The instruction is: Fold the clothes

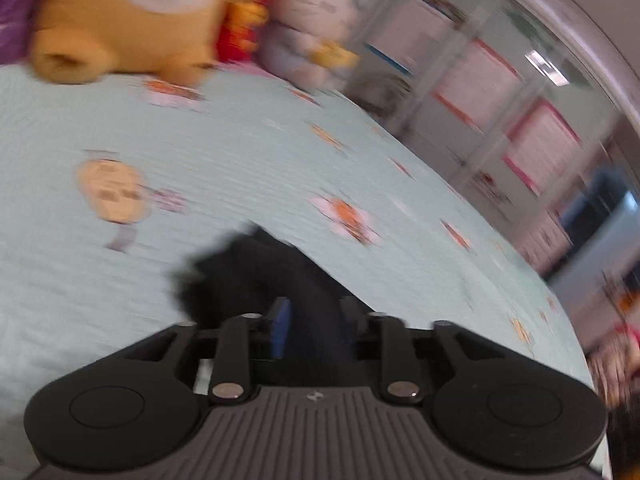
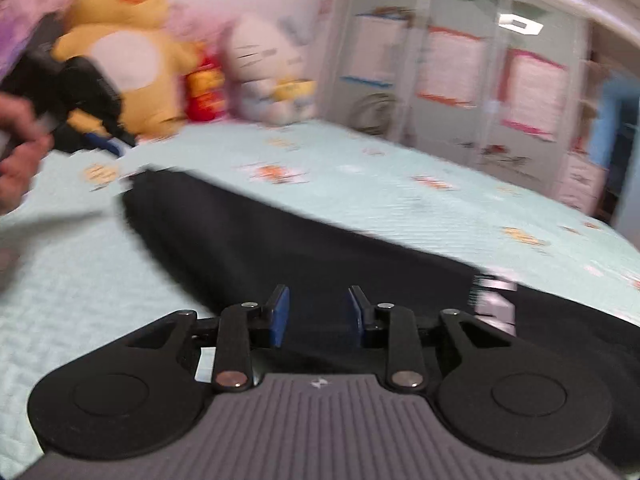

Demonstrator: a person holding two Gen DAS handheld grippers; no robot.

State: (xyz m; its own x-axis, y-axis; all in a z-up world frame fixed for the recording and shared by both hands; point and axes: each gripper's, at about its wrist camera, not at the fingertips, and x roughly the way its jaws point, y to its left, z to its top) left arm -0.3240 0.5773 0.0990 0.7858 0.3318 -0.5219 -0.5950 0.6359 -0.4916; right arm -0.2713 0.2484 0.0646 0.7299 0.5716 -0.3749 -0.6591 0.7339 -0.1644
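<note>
A black garment (image 2: 280,240) lies spread on a pale green bed cover (image 2: 400,208), with a white label (image 2: 494,304) near its right edge. My right gripper (image 2: 318,300) hovers open over the garment, and dark cloth shows in the gap between its blue pads (image 2: 278,316). In the left wrist view, my left gripper (image 1: 316,308) is over the garment's corner (image 1: 248,272), jaws apart with black cloth showing between them. From the right wrist view, the left gripper (image 2: 110,142) is at the far left in a person's hand (image 2: 16,152), just above that corner. Both views are motion-blurred.
A yellow plush toy (image 2: 120,40), a red item (image 2: 204,88) and a white plush toy (image 2: 264,72) sit along the head of the bed. A wardrobe with glass doors (image 2: 460,72) stands past the bed's right side. The cover (image 1: 240,160) has small cartoon prints.
</note>
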